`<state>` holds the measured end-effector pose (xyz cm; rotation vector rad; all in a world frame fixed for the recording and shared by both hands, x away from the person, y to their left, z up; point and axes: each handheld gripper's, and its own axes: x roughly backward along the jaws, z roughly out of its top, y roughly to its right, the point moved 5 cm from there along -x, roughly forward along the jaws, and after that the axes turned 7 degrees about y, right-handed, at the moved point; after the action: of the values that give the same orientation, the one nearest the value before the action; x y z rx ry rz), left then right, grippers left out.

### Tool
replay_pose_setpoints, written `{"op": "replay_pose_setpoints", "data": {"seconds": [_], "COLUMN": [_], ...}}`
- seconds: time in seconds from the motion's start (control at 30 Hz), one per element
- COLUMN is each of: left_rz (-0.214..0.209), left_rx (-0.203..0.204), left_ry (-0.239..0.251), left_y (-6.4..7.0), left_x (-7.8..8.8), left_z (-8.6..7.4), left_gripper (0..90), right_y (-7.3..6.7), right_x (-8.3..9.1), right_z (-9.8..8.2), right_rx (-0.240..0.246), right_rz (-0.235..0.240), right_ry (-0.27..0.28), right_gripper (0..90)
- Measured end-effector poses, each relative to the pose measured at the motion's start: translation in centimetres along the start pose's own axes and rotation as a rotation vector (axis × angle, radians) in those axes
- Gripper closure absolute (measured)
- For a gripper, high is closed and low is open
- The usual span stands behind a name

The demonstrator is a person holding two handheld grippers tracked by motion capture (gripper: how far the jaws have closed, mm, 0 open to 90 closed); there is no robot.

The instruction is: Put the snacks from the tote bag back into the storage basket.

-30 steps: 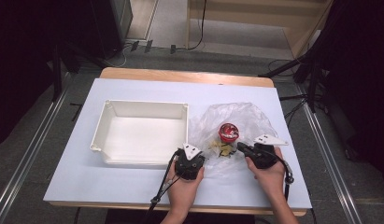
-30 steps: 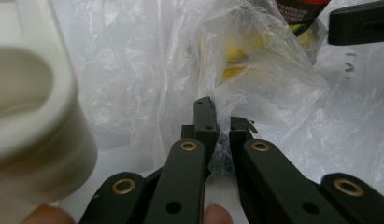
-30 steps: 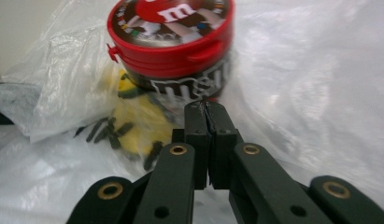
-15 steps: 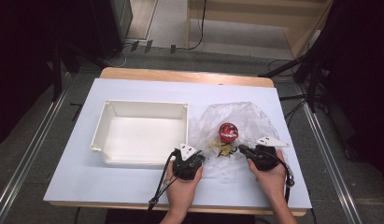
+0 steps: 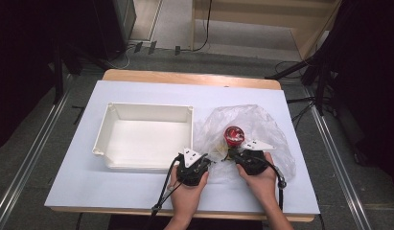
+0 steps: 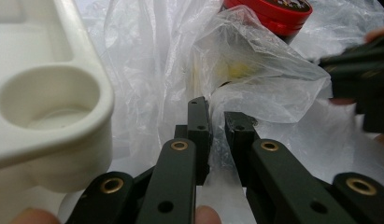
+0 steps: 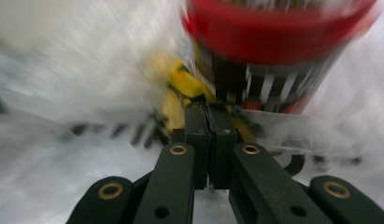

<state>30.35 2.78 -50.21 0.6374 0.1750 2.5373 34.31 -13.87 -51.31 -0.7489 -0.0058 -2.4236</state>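
A clear plastic bag (image 5: 261, 123) lies right of a white tray (image 5: 147, 106). Inside it stand a red-lidded jar (image 5: 233, 134) and a yellow item (image 6: 236, 70). My left gripper (image 5: 207, 159) rests at the bag's left edge beside the tray corner (image 6: 49, 107). Its jaws (image 6: 217, 116) have just been opening to a narrow gap, and loose bag film (image 6: 255, 60) lies in it unpinched. My right gripper (image 5: 229, 154) points at the jar (image 7: 273, 56). It (image 7: 208, 109) is shut, with a fold of bag film (image 7: 87, 70) at its tips, close to the yellow item (image 7: 180, 88).
The tray is empty and its near right corner is next to my left gripper. The white table top (image 5: 137, 191) shows bare in front of the tray. A wooden edge (image 5: 185, 77) runs along the far side. Dark stands and cables surround the table.
My right gripper has shifted left toward the jar and the left gripper. The left hand stays in place while its jaws part slightly.
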Motion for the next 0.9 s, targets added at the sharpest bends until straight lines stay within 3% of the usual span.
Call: {"op": "replay_pose_setpoints", "data": {"seconds": [0.03, 0.1, 0.17, 0.3, 0.4, 0.57, 0.7, 0.77, 0.9], "left_rz": [-0.003, -0.005, -0.005, -0.005, -0.006, -0.009, -0.008, -0.01, -0.01], "left_rx": [0.002, 0.012, 0.014, 0.012, 0.008, 0.008, 0.012, 0.017, 0.008], "left_ry": [0.002, 0.005, 0.008, 0.019, 0.024, 0.02, 0.026, 0.026, 0.027], "left_y": [-0.1, -0.1, -0.1, -0.1, 0.0, -0.1, -0.1, -0.1, -0.1], "left_x": [0.0, 0.1, 0.1, 0.1, 0.1, 0.2, 0.2, 0.3, 0.3], "left_z": [0.0, 0.0, 0.1, 0.1, 0.1, 0.1, 0.1, 0.1, 0.1], "left_gripper": [84.6, 84.9, 85.0, 84.7, 84.7, 84.5, 84.6, 84.5, 84.4], "right_y": [0.2, 0.3, 0.2, -0.6, -1.2, -0.5, 0.0, -0.2, 0.3], "right_x": [-0.4, -0.3, 0.1, 1.8, 1.6, -1.0, -0.6, 0.4, 2.4], "right_z": [-0.5, -0.4, -0.3, 1.2, 2.2, 0.3, 0.1, 0.4, 1.7], "right_rx": [-0.017, -0.045, -0.034, 0.005, 0.041, 0.041, -0.008, -0.022, -0.047], "right_rz": [0.0, 0.01, 0.008, 0.05, 0.034, -0.03, -0.014, 0.019, -0.024], "right_ry": [-0.034, -0.041, -0.05, 0.083, 0.128, 0.0, -0.04, 0.014, 0.128], "right_gripper": [90.0, 90.0, 90.0, 90.0, 90.0, 90.0, 90.0, 88.0, 78.0]}}
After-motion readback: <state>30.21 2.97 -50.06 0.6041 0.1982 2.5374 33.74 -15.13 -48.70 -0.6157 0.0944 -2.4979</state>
